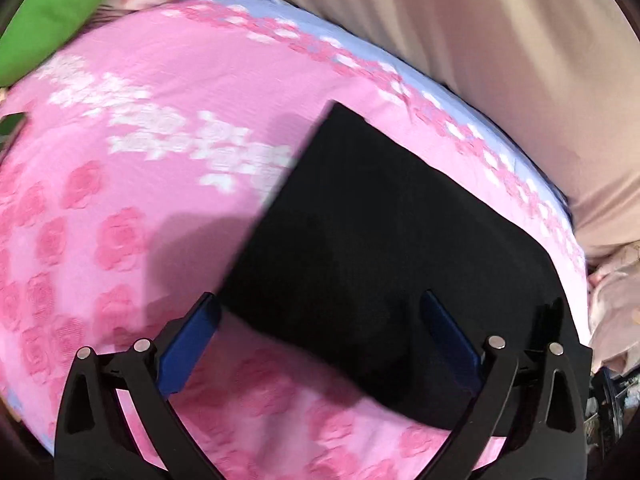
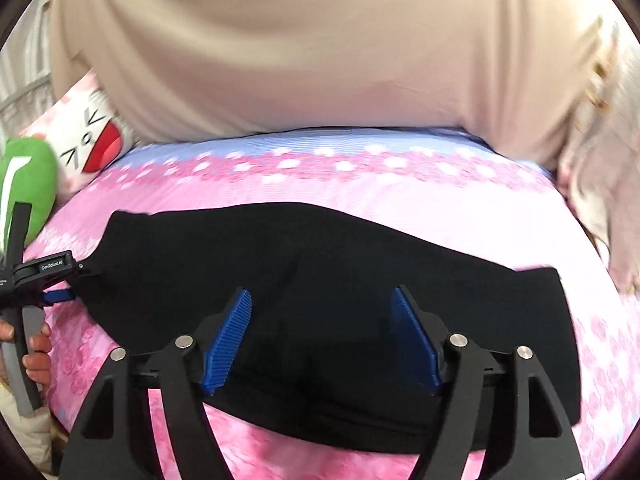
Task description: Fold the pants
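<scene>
Right gripper: fingers apart, nothing between the pads, poised over the near edge of the black pants, lower centre of frame. Left gripper: fingers also spread, one either side of the pants' near corner, no clamp visible.

The pants lie folded into a flat band across the bed, so I judge one more fold is due: bite the near edge with both layers, lift evenly with both hands, align the edges before letting go.

Surface is a soft pink rose-print sheet, so the cloth will drag and bunch. Far edge: beige curtain. Upper left: white face cushion, green plush.
</scene>
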A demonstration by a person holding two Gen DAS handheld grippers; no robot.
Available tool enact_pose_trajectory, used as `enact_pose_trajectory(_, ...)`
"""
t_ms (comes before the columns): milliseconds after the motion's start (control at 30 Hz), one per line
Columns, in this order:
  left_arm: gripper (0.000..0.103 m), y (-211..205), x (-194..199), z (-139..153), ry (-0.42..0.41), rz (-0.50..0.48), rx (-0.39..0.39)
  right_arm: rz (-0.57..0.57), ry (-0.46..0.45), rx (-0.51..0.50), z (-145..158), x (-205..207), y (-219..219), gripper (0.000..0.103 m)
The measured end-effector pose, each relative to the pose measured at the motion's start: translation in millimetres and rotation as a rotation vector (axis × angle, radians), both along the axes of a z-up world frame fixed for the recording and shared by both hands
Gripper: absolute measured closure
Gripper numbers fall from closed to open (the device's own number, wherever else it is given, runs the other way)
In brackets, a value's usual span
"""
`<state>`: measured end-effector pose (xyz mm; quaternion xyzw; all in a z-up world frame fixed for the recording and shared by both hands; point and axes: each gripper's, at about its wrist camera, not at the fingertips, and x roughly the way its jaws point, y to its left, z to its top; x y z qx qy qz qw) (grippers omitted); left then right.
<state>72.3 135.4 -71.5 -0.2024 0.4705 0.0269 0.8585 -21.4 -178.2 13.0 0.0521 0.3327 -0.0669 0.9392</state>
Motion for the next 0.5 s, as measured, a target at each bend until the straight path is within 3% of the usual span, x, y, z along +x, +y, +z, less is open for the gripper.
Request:
enact_pose_trajectory(33,0.018,-4.9,2.6,2.0,-0.007,0.007,0.039,-0.015,0.005,0.011,-1.6,-3.4,-5.6,0.032)
enact_pose_trajectory(67,0.043,-12.3,5.1,5.9,-0.02,-0.001,0.099,-0.021,0.008,0.018,-3.2,-3.8,-12.2,0.032)
enact_pose_trajectory(100,0.054,-17.0,6.7,8.7,-0.028,-0.024,0.112,-0.031,0.009,0.025,-5.5,-7.8,-17.9,0.029)
enact_pose_trajectory(133,0.073,-20.7,7.9,11.2,-0.026,-0.041,0.095,-0.044,0.009,0.029,-7.5,-11.7,-23.4,0.028)
enact_pose_trajectory(167,0.077,-25.0,8.1,16.4,-0.032,-0.052,0.071,-0.049,0.011,0.031,-8.3,-13.6,-27.4,0.028)
enact_pose_trajectory(300,0.078,-48.3,6.2,39.8,-0.091,-0.073,0.155,-0.126,0.008,0.016,-10.8,-26.1,-57.2,0.027)
enact_pose_trajectory(500,0.079,-39.7,8.1,25.4,-0.044,-0.031,0.145,-0.384,0.035,0.0,-14.5,-60.2,-149.1,0.018)
